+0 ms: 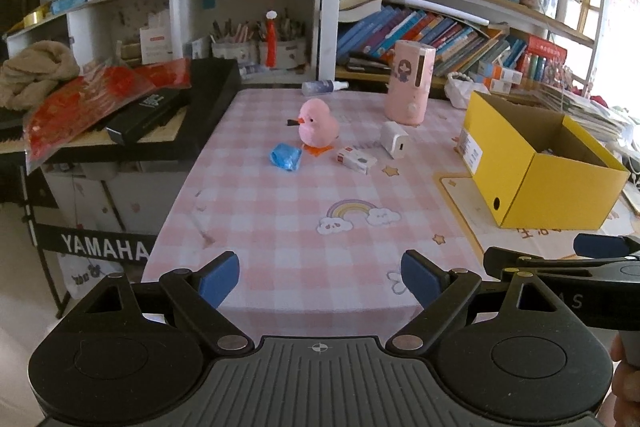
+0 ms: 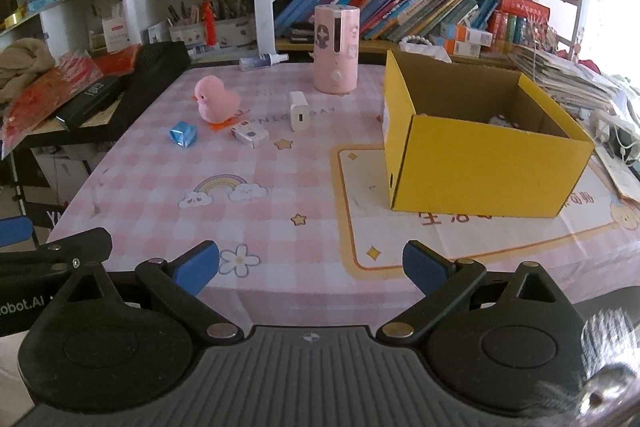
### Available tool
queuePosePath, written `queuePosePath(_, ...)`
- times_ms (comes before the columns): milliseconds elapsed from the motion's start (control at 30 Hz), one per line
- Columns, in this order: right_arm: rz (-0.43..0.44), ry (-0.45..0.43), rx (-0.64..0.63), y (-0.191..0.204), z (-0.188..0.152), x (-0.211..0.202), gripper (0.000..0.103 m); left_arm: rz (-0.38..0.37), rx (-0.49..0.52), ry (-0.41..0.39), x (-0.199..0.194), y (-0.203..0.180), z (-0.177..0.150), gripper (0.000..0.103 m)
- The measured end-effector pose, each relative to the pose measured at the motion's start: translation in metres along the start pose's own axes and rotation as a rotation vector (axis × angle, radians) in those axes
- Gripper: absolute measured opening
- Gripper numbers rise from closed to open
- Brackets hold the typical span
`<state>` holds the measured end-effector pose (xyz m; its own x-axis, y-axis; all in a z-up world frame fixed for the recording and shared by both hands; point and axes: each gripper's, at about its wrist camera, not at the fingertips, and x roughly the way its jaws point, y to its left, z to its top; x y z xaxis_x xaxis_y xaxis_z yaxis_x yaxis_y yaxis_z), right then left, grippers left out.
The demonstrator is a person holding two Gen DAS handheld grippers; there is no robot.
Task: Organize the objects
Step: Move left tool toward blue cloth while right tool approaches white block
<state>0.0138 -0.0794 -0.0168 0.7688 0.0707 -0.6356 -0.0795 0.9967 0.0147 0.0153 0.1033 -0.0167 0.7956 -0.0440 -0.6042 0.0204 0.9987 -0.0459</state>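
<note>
On the pink checked tablecloth [image 1: 280,211] [image 2: 256,163] stand a pink duck toy [image 1: 318,125] [image 2: 216,103], a blue wrapped packet [image 1: 285,155] [image 2: 183,133], a small white-and-red box [image 1: 357,159] [image 2: 250,135], a white charger [image 1: 394,139] [image 2: 299,110] and a pink cylinder [image 1: 409,81] [image 2: 336,49]. An open yellow cardboard box [image 1: 536,163] [image 2: 476,143] sits to the right. My left gripper [image 1: 320,277] hangs open over the table's near edge, far from the objects. My right gripper [image 2: 311,267] is open too, with nothing between its fingers, just left of the box.
A black keyboard [image 1: 160,115] piled with red packets and a beige cloth flanks the table's left side. Crowded bookshelves [image 1: 440,27] rise behind. A spray bottle [image 1: 324,87] lies at the table's far edge. Stacked papers [image 2: 560,75] lie beyond the box.
</note>
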Motion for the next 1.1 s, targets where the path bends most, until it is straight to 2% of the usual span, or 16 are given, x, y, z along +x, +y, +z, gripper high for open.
queuePosePath(300, 0.013, 0.035, -0.007, 0.0, 0.016, 0.036, 0.099, 0.019, -0.01, 0.038, 0.035, 0.005, 0.012, 0.09)
queuePosePath(800, 0.085, 0.057, -0.051, -0.006, 0.091, 0.132, 0.094, 0.107, -0.058, 0.059, 0.116, 0.005, 0.068, 0.09)
queuePosePath(1100, 0.116, 0.08, -0.061, -0.011, 0.124, 0.185, 0.086, 0.147, -0.059, 0.07, 0.16, 0.005, 0.093, 0.088)
